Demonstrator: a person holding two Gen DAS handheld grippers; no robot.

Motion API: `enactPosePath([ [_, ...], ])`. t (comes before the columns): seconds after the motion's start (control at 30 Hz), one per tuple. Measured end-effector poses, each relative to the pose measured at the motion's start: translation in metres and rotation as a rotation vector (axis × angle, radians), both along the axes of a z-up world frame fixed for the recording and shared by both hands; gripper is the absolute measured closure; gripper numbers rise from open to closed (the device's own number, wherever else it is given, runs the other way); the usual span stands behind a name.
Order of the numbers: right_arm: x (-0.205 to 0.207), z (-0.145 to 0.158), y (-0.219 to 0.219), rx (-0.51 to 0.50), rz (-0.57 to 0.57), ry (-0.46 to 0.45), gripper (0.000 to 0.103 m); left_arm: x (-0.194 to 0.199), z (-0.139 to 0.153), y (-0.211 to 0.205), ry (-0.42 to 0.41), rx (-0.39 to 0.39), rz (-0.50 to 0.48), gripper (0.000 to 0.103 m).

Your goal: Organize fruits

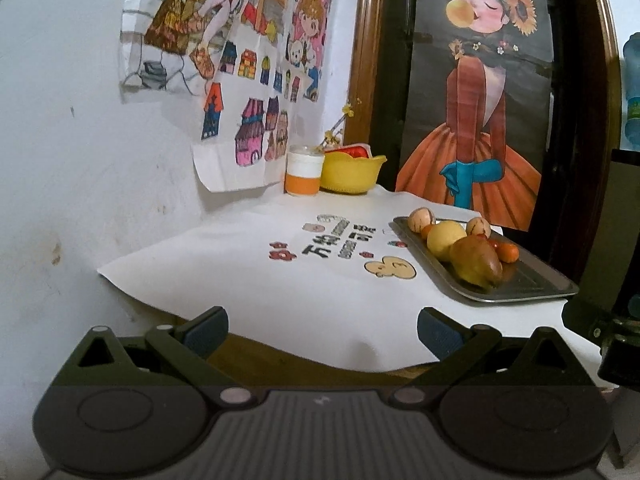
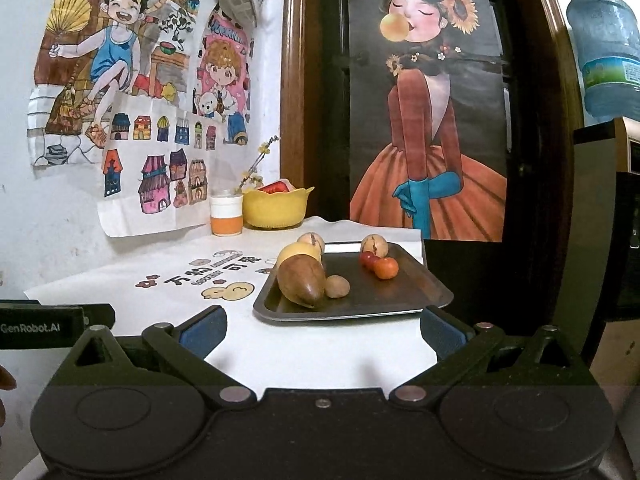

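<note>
Several fruits lie together on the metal tray (image 2: 404, 300), both grippers wide apart and holding nothing

The left gripper (image 1: 322, 330) and right gripper (image 2: 324, 328) hover short of the tray; the scene fits fruits gathered there or waiting for the yellow bowl (image 2: 276, 208), so I cannot name the step

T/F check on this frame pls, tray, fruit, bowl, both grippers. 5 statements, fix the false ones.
1. The fruit sits on a metal tray. True.
2. The left gripper is shut on the brown pear. False: it is open and holds nothing; the brown pear lies on the tray.
3. The yellow bowl stands at the back, beside an orange-and-white cup. True.
4. The right gripper is open. True.
5. The small orange fruit is in the yellow bowl. False: it is on the tray, next to small red fruits.
</note>
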State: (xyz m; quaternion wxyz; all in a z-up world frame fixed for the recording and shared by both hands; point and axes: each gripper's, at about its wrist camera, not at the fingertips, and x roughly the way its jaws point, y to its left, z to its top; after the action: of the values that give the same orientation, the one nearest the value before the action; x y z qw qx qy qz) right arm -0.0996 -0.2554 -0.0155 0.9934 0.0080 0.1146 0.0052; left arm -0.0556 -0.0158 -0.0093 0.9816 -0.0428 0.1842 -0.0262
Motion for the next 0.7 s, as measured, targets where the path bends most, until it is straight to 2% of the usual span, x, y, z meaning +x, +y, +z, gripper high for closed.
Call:
enactPosePath([
  [0.13,0.0028,-0.0009,0.0014,0.002,0.007,0.001,0.001,-0.0023,-0.0006,0.0016,-0.005,0.016,0.005,0.0],
  [0.7,0.0075,-0.0055,0.0029,0.008,0.016,0.028,0.001,-0.0002,-0.0065,0.0091,0.018,0.001,0.02,0.0],
])
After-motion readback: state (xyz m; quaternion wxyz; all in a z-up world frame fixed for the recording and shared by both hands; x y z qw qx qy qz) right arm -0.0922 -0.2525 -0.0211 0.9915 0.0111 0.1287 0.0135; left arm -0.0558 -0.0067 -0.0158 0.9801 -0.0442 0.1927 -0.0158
